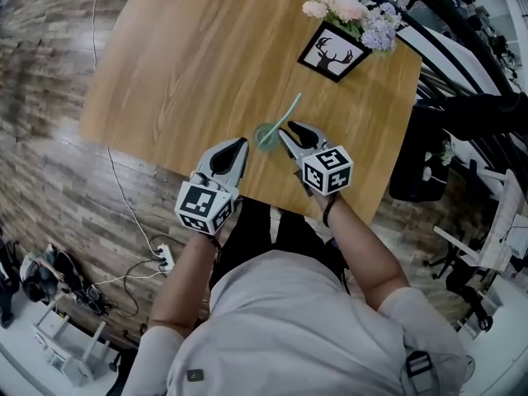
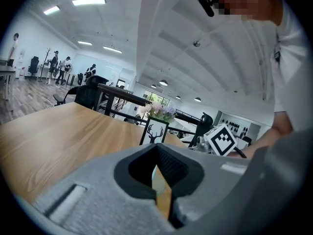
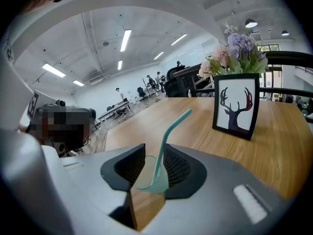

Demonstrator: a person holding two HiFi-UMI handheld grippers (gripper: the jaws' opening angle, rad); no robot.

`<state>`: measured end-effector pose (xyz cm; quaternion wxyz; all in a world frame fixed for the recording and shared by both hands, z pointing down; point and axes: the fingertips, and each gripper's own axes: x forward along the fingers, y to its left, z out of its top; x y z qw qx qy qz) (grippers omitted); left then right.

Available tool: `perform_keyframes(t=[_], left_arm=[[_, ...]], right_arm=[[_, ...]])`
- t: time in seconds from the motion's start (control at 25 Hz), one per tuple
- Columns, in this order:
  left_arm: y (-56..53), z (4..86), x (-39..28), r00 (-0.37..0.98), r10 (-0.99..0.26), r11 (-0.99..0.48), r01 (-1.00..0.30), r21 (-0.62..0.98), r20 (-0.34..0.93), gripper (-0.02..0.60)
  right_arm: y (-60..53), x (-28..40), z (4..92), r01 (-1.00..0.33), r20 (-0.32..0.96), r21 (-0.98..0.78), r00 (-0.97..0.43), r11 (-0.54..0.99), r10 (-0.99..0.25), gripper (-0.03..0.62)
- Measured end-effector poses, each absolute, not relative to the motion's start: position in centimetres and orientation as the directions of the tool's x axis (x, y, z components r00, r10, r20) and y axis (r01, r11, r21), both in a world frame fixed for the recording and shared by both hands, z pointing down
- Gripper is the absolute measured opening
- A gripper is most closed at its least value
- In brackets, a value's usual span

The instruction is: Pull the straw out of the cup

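A clear cup (image 1: 266, 136) with a teal bent straw (image 1: 287, 112) stands upright near the front edge of the wooden table (image 1: 190, 64). My right gripper (image 1: 286, 129) sits just right of the cup, jaws open wide. In the right gripper view the cup (image 3: 149, 177) and straw (image 3: 168, 136) show in the gap between the open jaws of the right gripper (image 3: 150, 161), and the pads do not press on them. My left gripper (image 1: 244, 142) points at the cup from the left with its tips together and nothing in them. In its own view the left gripper (image 2: 156, 153) shows only a thin slit.
A framed deer picture (image 1: 334, 52) and a bunch of flowers (image 1: 351, 11) stand at the table's far right corner. Cables and a power strip (image 1: 165, 258) lie on the floor at the left. Dark office chairs (image 1: 417, 163) stand right of the table.
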<state>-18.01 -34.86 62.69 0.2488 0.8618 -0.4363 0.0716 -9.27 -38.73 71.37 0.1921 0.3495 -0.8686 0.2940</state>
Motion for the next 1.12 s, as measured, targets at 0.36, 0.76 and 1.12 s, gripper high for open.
perform_keyframes(t=[0.36, 0.76, 1.12], left_arm=[[-34.5, 64.7, -18.4, 0.608, -0.707, -0.471, -0.786, 0.4, 0.363, 0.003], [-33.9, 64.5, -18.6, 0.61, -0.701, -0.476, -0.786, 0.395, 0.369, 0.003], [-33.8, 62.0, -18.0, 0.598, -0.726, -0.478, -0.794, 0.377, 0.34, 0.003]], right_arm=[[-40.2, -10.1, 73.2, -0.724, 0.552, -0.376, -0.676, 0.579, -0.488, 0.118], [-40.1, -10.8, 72.7, -0.705, 0.542, -0.368, -0.693, 0.607, -0.476, 0.043], [-40.0, -10.7, 69.5, -0.681, 0.501, -0.359, -0.718, 0.638, -0.484, 0.043]])
